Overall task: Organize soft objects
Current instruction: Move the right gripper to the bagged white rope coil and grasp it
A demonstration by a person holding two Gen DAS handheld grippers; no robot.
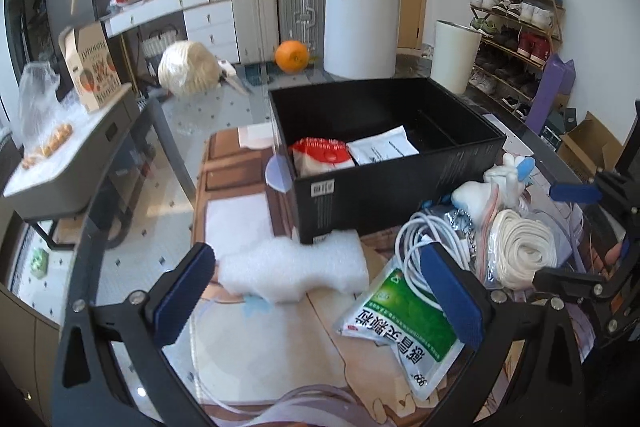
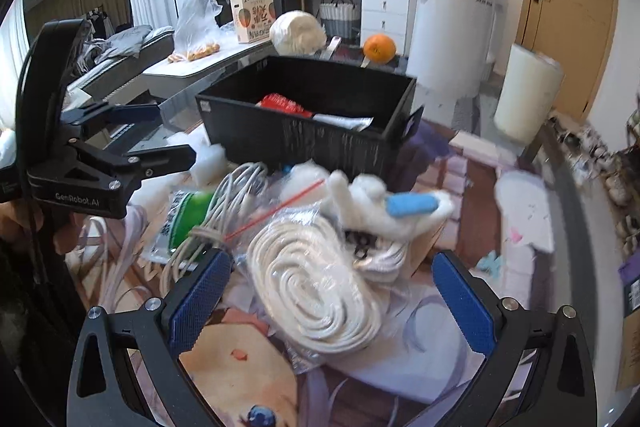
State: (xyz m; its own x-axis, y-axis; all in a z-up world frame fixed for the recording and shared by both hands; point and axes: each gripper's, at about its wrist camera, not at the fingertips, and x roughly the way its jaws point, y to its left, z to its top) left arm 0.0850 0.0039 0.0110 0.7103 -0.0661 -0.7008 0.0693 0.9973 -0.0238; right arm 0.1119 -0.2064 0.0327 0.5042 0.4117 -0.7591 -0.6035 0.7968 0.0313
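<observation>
Far left in the left wrist view: a grey side table bearing a clear bag of small orange snacks and a printed carton. Further along, on the glass tabletop, a ball of pale twine and an orange, well apart.

Nearer, left gripper hovering with blue pads spread wide and nothing between them. Just ahead of its left pad, a white foam sheet, lying flat on the printed mat and touching the front corner of the black box. Inside the box, side by side against the front wall, a red-and-white packet and a white packet.

Right of the foam, a green-and-white sachet flat on the mat, partly under the left gripper's right pad. Beside it, a bundle of white cable, then a coil of white rope in a clear bag, with a white plush toy behind, close to the box.

In the right wrist view, right gripper with pads likewise spread, straddling the bagged rope without closing on it. Plush toy, blurred, just beyond the rope, resting against it; sachet and cable to the left. Left gripper seen side-on there, fingers parted, near the foam. Far right: a white bin and a shoe rack.
</observation>
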